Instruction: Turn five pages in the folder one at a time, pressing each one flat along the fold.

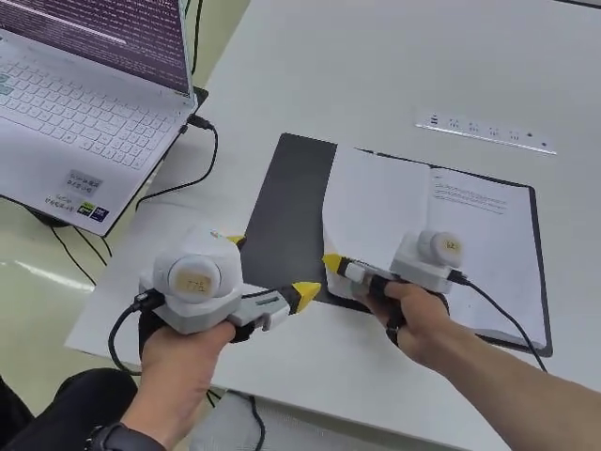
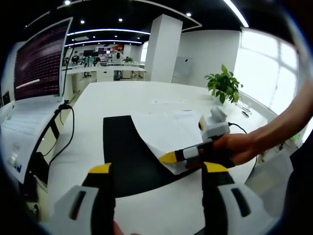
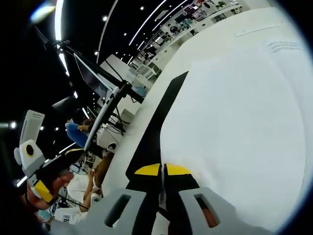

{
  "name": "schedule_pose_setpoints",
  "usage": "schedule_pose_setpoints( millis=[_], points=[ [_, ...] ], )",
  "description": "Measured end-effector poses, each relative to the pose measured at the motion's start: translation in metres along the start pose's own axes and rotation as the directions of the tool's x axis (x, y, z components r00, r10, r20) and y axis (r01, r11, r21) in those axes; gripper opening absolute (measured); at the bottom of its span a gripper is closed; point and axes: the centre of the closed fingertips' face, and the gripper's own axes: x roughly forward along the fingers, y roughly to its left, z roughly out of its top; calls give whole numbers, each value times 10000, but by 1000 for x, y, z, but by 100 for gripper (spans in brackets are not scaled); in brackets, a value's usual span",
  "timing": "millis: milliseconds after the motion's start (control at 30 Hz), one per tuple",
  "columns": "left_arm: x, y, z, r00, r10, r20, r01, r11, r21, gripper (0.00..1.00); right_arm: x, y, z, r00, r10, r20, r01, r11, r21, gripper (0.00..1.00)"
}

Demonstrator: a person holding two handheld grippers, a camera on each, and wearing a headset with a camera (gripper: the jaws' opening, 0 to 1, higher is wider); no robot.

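Right gripper (image 1: 331, 264): jaws pinched shut on the near corner of the page (image 1: 371, 202); the sheet curls up just beyond the tips.
Left gripper (image 1: 269, 267): jaws wide apart, holding nothing.
Folder (image 1: 282, 202): lies open just ahead of the left tips, black side bare.
Done: apparently no page laid over yet.
Left: lay this page over, press along the fold, then likely four more.

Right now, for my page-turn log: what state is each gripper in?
Left gripper: open, holding nothing.
Right gripper: shut on the lifted page.
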Motion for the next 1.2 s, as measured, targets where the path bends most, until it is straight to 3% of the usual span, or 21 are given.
schedule_pose_setpoints(
  millis=[133,367,600,800,967,1200],
  points=[
    [0,1,-3,10000,-20,-95,21,10000,37,73,3,-2,-9,9998,7,-185,-6,10000,22,2],
    [2,2,-6,9999,-10,-168,10,10000,4,73,4,3,-6,9998,175,-17,-175,9998,95,7],
    [3,-4,-7,9996,-178,-212,179,9998,31,73,-1,17,-9,9961,862,-196,-855,9958,332,20],
    [0,-10,-16,9986,-344,-399,345,9994,10,72,-18,19,-11,9937,1092,-244,-1090,9940,98,33],
    [2,-10,-18,9985,-408,-369,399,9989,-265,69,-37,14,-9,9963,856,12,-856,9963,-82,38],
    [6,-5,-24,9978,-477,-470,465,9986,-263,64,-70,6,-6,9970,624,463,-609,9976,-327,38]
  ],
)
